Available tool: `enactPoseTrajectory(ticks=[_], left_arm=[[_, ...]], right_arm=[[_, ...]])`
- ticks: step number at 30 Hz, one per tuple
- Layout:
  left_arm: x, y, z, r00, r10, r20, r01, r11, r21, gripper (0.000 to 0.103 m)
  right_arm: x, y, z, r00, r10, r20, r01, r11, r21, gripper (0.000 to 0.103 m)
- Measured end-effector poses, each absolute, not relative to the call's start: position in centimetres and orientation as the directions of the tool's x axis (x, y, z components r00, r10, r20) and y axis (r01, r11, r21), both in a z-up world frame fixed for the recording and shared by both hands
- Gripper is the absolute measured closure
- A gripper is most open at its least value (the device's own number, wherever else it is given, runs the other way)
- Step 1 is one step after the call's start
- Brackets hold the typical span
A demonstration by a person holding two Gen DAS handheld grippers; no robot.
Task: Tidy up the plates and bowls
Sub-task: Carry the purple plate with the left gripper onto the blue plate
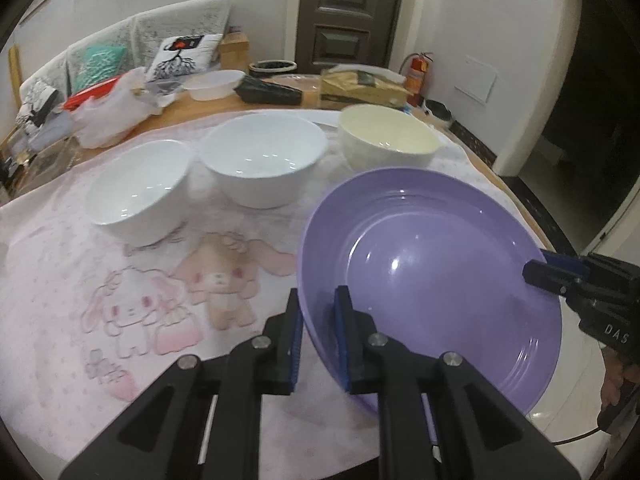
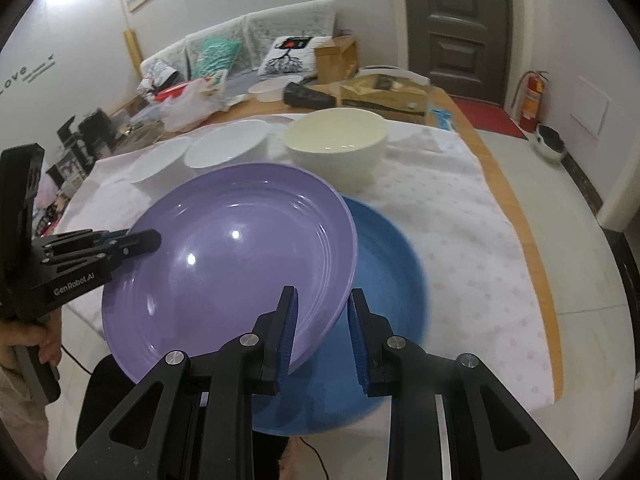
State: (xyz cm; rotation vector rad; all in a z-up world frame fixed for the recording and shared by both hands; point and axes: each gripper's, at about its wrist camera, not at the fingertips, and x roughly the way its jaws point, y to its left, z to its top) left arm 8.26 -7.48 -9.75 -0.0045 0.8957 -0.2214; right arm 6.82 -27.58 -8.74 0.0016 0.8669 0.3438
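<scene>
The purple plate hangs tilted in the air above the near end of the table, carried between both grippers. The left gripper pinches the plate's left rim, one pad inside the dish and one outside, jaws narrow. The right gripper clamps the opposite rim the same way, jaws narrow on that edge. Right underneath, partly covered by the purple one, a blue plate lies flat on the pink cartoon cloth. Beyond them, three bowls stand in a row across the cloth: a cream bowl on the right, a white bowl in the middle, and a second white bowl on the left, close beside its neighbour. Farther back, boxes, bags and a white container crowd the far end of the wooden table.
</scene>
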Motion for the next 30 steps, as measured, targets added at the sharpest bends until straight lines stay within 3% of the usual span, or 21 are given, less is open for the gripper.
enactPoseTrajectory(ticks=[17, 30], left_arm=[[10.1, -11.9, -11.6, 0.564, -0.184, -0.805, 0.253, 0.966, -0.044, 0.086], [10.0, -11.8, -11.6, 0.556, -0.192, -0.809, 0.281, 0.959, -0.034, 0.085]], right_arm=[[7.0, -31.1, -10.3, 0.583, 0.269, -0.767, -0.24, 0.959, 0.154, 0.083], [7.0, -29.8, -10.2, 0.55, 0.188, -0.814, -0.254, 0.966, 0.052, 0.079]])
